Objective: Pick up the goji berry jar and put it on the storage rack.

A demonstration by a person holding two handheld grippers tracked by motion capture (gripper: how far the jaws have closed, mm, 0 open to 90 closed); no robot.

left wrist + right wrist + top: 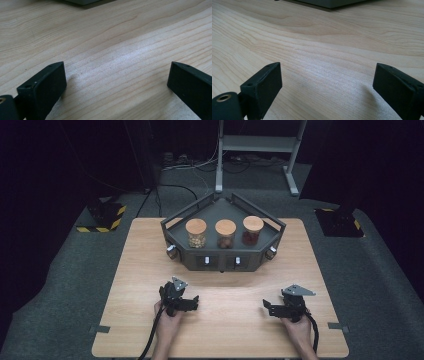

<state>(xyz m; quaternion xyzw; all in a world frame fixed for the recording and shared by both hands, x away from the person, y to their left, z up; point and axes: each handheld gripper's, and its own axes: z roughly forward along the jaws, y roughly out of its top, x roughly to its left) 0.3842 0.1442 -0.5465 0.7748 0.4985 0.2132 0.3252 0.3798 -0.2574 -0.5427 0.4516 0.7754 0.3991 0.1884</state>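
The high view looks forward and down over the whole wooden table. Both gripper views skim close above that tabletop, facing the dark tray at its far side.

Table pale matt wood, visible grain; jar lids wooden; tray dark, matt.

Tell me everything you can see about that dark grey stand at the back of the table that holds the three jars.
The stand is a dark grey tray that looks like metal or plastic, pointed at the back with raised rails and a flat front. It sits on the wooden table, towards the far edge. Its front face carries small pale switches and a round knob at each front corner. Three glass jars with wooden lids stand upright on it in a row, each with different contents. Neither gripper touches it.
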